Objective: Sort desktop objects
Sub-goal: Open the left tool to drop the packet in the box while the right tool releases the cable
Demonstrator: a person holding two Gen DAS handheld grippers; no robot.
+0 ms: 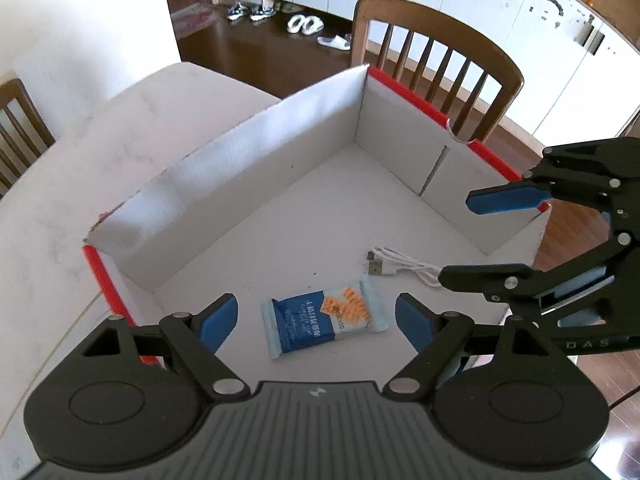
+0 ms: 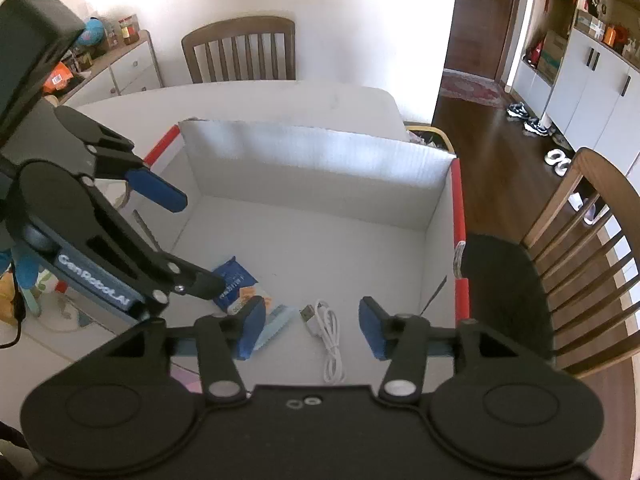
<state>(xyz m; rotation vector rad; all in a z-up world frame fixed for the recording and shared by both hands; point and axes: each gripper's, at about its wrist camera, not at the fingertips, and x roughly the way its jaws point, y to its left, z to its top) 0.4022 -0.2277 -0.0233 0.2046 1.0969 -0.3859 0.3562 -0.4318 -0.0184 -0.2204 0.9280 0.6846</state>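
Lying flat on the white floor of the red-edged cardboard box, low in the left wrist frame, the glossy blue-and-orange snack packet runs its long axis left to right, tilted slightly upward. Just right, a coiled white USB cable points its plug left. Both the left gripper and right gripper hover with jaws apart, holding nothing. Wooden slat-back chairs surround the pale table; dark wood flooring lies beyond.

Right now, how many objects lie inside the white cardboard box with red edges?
2. A blue and orange snack packet lies on the box floor, and a coiled white USB cable lies just beside it. No other item is visible there.
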